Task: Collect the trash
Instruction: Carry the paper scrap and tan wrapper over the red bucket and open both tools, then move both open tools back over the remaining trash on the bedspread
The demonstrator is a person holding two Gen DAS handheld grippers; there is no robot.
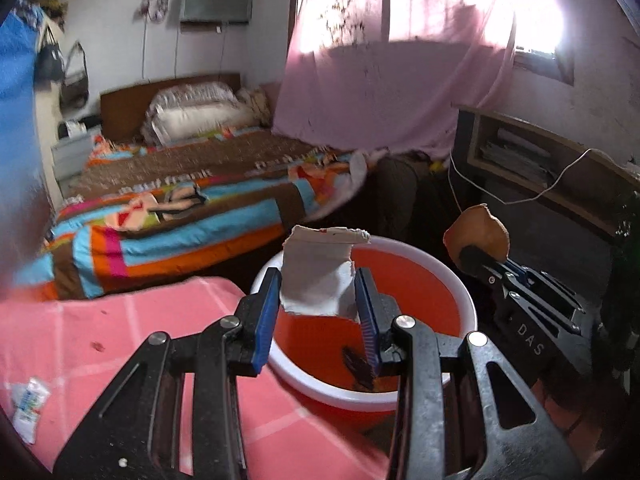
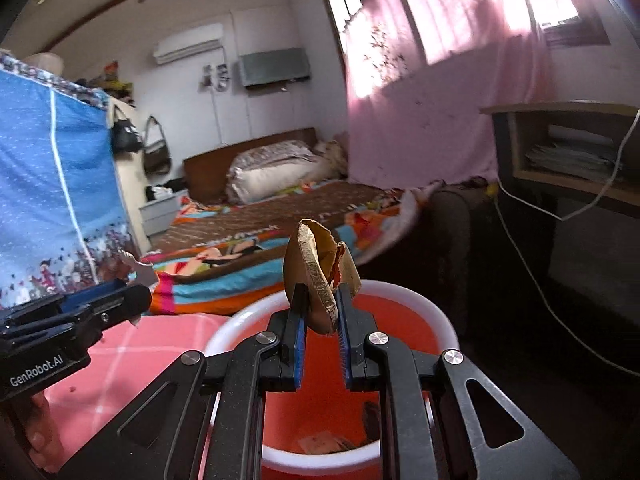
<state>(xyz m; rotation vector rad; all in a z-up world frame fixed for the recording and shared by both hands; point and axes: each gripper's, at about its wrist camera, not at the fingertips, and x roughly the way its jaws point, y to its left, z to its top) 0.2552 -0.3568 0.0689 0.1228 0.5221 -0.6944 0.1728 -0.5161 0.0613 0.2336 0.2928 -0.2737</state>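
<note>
This is a bedroom in a home. A bed with a dark wooden headboard (image 2: 248, 152), a striped multicoloured quilt (image 1: 172, 216) and a frilled white pillow (image 1: 192, 114) fills the middle. Above the headboard a white wall air conditioner (image 2: 188, 43) is mounted. Left of the bed stand a small white drawer unit (image 2: 160, 208) and a blue fabric wardrobe (image 2: 56, 184). Right of the bed a thin pink curtain (image 1: 392, 80) covers a bright window, with a wooden shelf of papers (image 1: 532, 156) beyond it.

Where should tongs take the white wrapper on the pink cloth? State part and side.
Probably across its narrow middle, from above: the wrapper lies crumpled, nearly flat on the pink cloth, offering no raised side edge.
</note>
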